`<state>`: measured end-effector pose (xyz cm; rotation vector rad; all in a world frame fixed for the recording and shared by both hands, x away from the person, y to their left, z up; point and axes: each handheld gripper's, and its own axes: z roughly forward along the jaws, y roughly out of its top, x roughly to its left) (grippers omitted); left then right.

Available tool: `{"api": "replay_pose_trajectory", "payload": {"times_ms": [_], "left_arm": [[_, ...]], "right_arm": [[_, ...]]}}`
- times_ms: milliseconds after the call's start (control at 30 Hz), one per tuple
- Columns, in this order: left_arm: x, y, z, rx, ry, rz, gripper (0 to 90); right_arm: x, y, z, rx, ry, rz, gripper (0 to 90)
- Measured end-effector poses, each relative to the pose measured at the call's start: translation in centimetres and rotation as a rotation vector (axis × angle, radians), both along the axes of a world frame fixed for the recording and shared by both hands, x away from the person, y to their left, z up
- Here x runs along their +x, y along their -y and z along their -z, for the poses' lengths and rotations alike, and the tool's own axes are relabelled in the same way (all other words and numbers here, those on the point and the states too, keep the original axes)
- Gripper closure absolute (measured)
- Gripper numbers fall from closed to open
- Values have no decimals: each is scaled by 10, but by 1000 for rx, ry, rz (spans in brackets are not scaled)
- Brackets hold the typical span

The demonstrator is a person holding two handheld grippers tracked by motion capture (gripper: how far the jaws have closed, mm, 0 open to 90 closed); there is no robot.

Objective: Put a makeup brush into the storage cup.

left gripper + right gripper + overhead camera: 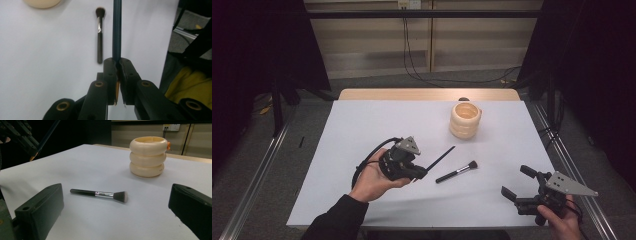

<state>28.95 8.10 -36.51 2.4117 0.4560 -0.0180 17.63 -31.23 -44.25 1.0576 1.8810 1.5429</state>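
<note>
Pencil [441, 158] sits clamped in my left gripper [424, 173], jaws pinched tight on its lower end; in the left gripper view the dark shaft [116, 30] runs straight out from between them and the sharpened orange tip pokes out behind the pads. I have it raised off the white table [362, 130], slanting up and away toward the far right. Just beside it, lying flat on the table, is the makeup brush [456, 171], black handle, silver ferrule, bristles pointing to the right in the high view. The cream ribbed holder [465, 120] stands upright farther back, well apart from both. My right gripper [518, 182] hangs near the right front corner of the table with its jaws spread wide and nothing between them; from its own view the brush [99, 194] lies ahead between the two jaws, the holder [148, 156] beyond it
</note>
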Motion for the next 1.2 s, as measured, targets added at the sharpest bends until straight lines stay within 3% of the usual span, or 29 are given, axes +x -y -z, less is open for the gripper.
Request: {"api": "replay_pose_trajectory", "payload": {"times_ms": [100,133,200,300,400,533,700,800,967,1000,1067,1133,1200], "left_arm": [[3,-3,1,53,-5,9,843],[2,-3,1,50,-11,-8,843],[6,-5,0,101,-8,35,843],[7,-4,3,110,-33,8,843],[9,-4,3,160,-38,60,843],[4,0,6,168,-57,52,843],[4,5,9,250,-69,92,843],[4,8,11,275,-77,101,843],[8,9,13,281,-89,99,843],[8,10,13,275,-91,110,843],[7,11,13,283,-96,86,843],[7,11,13,265,-93,110,843],[6,11,12,276,-89,120,843]], "right_arm": [[0,-2,0,0,-2,-18,0],[0,-3,0,-6,-2,-22,0],[1,-4,0,-9,-6,-33,0],[2,-5,1,-13,-11,-31,0],[3,-5,0,-16,-18,-34,0],[4,-7,0,-31,-17,-50,0],[5,-7,-2,-34,-11,-68,1],[5,-7,-4,-37,4,-56,3],[6,-7,-8,-34,20,-56,16],[6,-8,-10,-24,9,-58,13],[8,-8,-13,-36,-6,-80,30],[9,-8,-16,-46,-12,-101,36],[10,-9,-20,-42,-27,-116,43]]}}
